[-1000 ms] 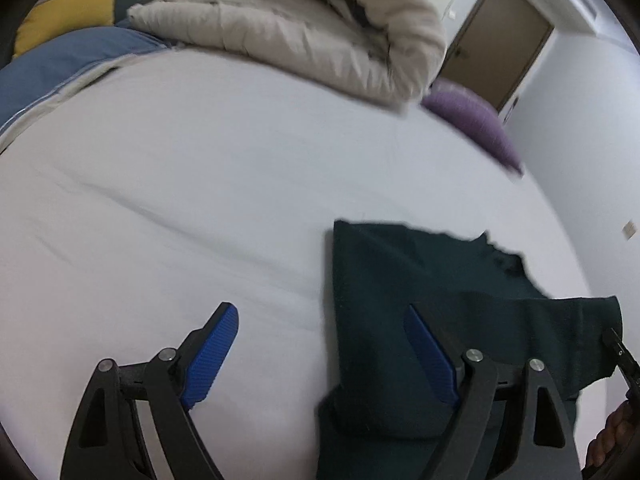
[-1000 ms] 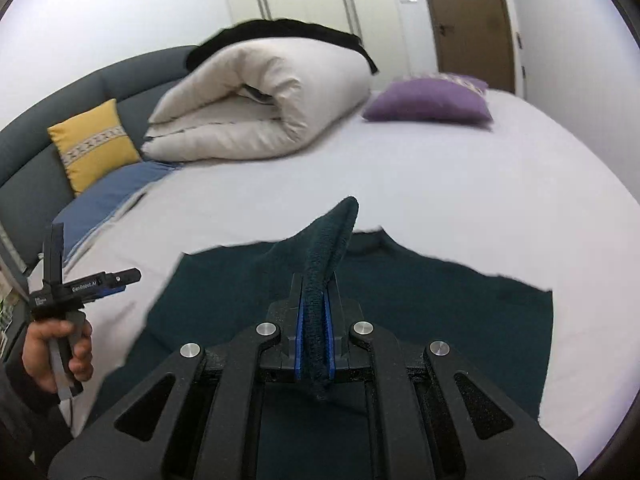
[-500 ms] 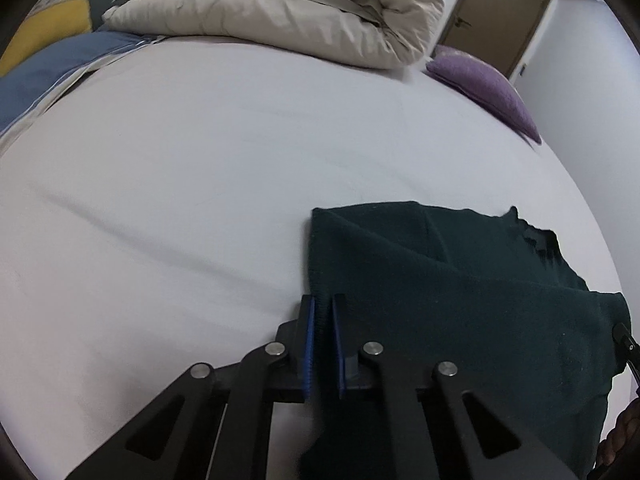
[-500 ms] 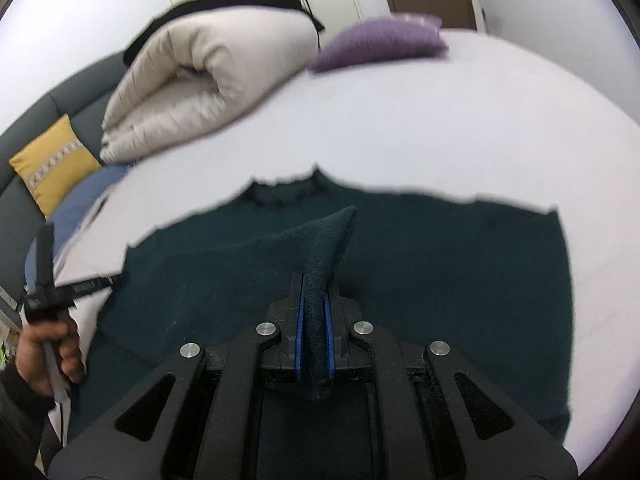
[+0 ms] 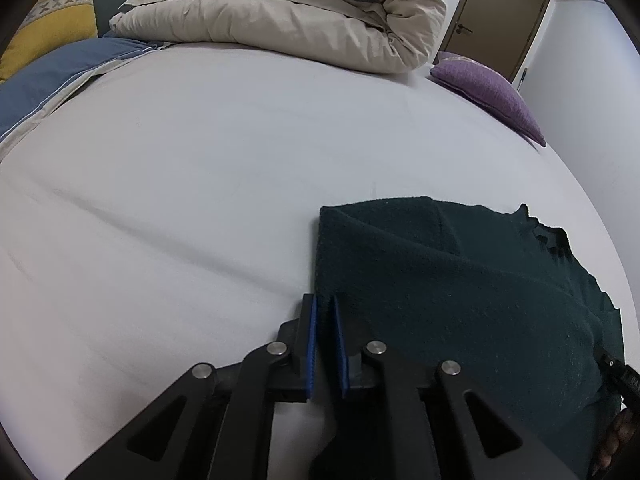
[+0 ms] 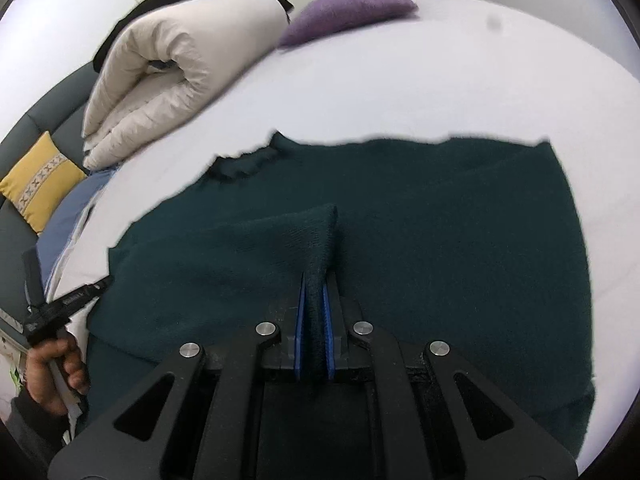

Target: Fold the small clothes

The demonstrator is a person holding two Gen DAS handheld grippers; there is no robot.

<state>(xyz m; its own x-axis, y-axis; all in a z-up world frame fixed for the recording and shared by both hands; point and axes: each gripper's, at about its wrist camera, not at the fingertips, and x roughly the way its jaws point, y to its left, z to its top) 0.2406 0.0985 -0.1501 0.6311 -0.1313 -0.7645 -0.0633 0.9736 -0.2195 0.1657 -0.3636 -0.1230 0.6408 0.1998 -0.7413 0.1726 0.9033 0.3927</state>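
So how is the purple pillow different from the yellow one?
The purple pillow is plain, while the yellow pillow has a pale patterned band across it. The purple pillow lies flat on the white bed; the yellow pillow leans against the grey headboard. They sit on opposite sides of the rolled-up duvet. Both look soft.

sweater (image 6: 420,264): dark green knit, fuzzy, matt | sheet (image 5: 200,184): smooth white cloth, faint creases | duvet (image 5: 288,12): beige cloth, crinkled, 12 o'clock | pillow (image 5: 488,88): purple woven cloth | gripper (image 6: 313,308): matt black plastic, ribbed blue pads, shiny metal pins
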